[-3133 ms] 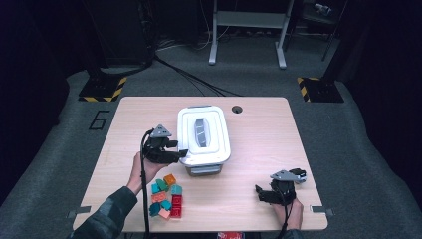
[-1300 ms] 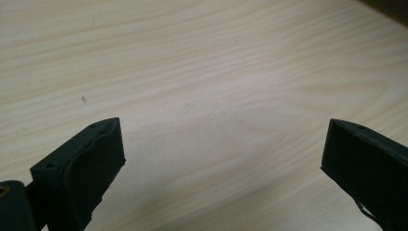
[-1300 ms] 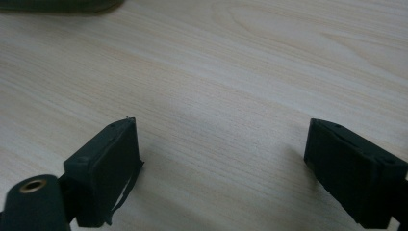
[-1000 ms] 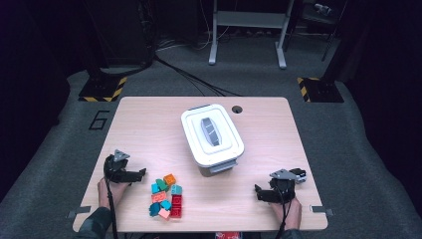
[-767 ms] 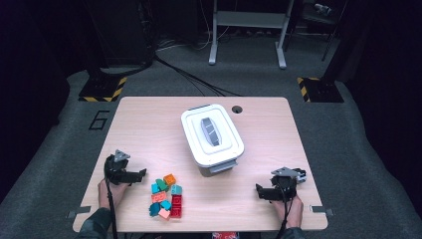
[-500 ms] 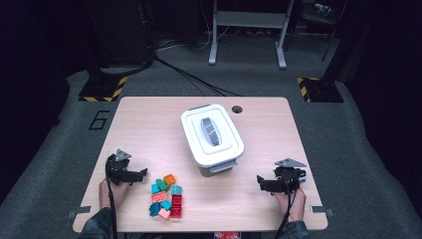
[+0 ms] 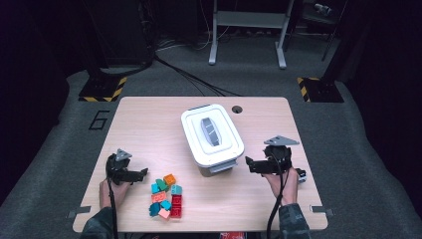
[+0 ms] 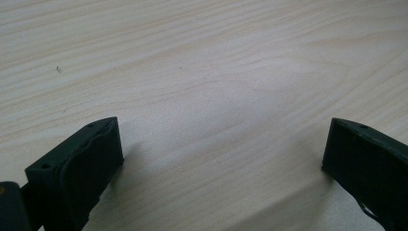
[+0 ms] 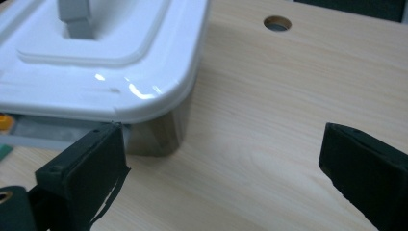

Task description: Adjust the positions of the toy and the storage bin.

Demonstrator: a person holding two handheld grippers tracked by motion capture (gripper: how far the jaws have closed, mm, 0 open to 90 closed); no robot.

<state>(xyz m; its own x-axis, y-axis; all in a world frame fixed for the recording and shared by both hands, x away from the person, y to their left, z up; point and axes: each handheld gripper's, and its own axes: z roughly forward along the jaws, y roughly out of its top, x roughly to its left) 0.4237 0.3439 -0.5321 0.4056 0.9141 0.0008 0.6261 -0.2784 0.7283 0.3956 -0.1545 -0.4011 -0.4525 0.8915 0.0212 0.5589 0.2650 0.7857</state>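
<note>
the white lidded box (image 7: pixel 212 138) sat at bench centre. the right claw (image 7: pixel 249 164), spread wide and empty, had just been opening at the box's four o'clock corner; the lid could be clipped. the left claw (image 7: pixel 144 173) was held wide, empty.

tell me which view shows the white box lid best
The high view: the whole white lid with its grey handle shows from above. The right gripper view catches one near corner; the left gripper view looks at bare table.

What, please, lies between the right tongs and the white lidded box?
Only bare wooden table separates the open right tongs from the white lidded box, as the right gripper view shows; the high view agrees.
</note>
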